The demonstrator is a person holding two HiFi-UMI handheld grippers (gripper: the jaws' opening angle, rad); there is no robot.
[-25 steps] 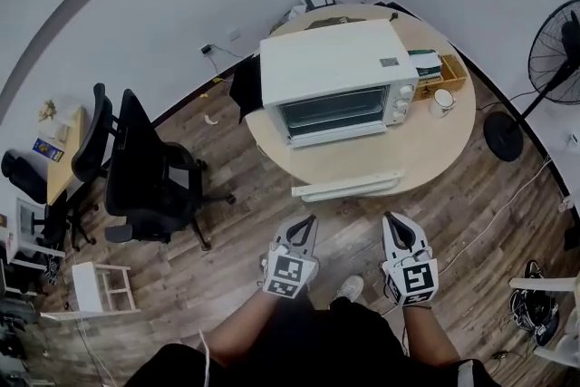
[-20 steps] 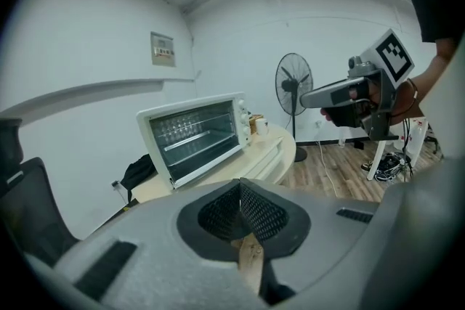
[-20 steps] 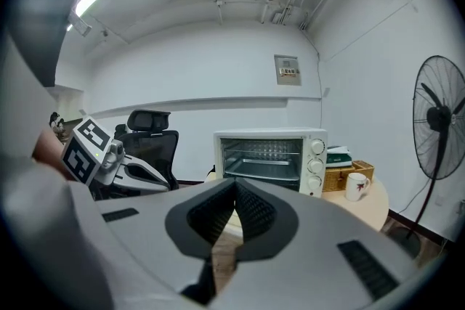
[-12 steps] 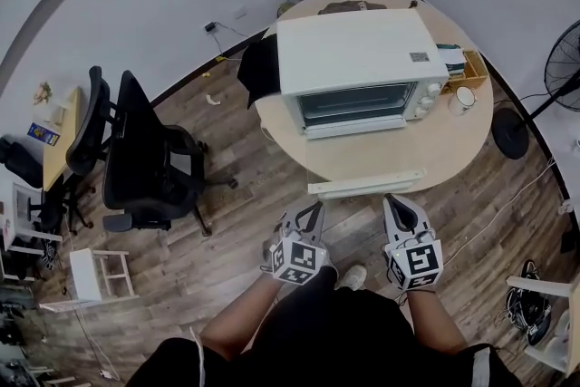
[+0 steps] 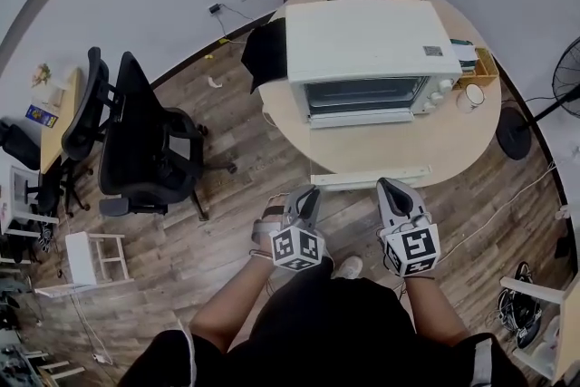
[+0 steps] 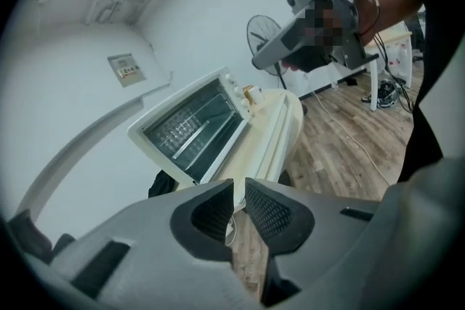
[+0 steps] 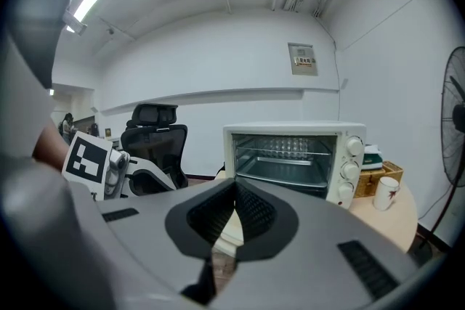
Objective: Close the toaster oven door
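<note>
A white toaster oven point(image 5: 367, 36) stands on the round wooden table point(image 5: 453, 145). Its door point(image 5: 372, 178) hangs open and lies flat, reaching the table's near edge. The right gripper view looks straight into the oven point(image 7: 290, 156); in the left gripper view the oven point(image 6: 192, 131) sits tilted. Both grippers hover over the floor just short of the door's edge. My left gripper point(image 5: 308, 193) point(image 6: 239, 185) is opening, with a narrow gap and nothing between its jaws. My right gripper point(image 5: 388, 186) point(image 7: 234, 185) is shut and empty.
Black office chairs point(image 5: 136, 149) stand to the left. To the right of the oven are a white mug point(image 5: 471, 95) and a wooden basket point(image 5: 480, 63). A standing fan point(image 5: 566, 72) is at the far right, and a white stool point(image 5: 91, 263) at the lower left.
The person has stepped toward the table, so the oven and its open door now lie closer to both grippers. The grippers stay side by side.
</note>
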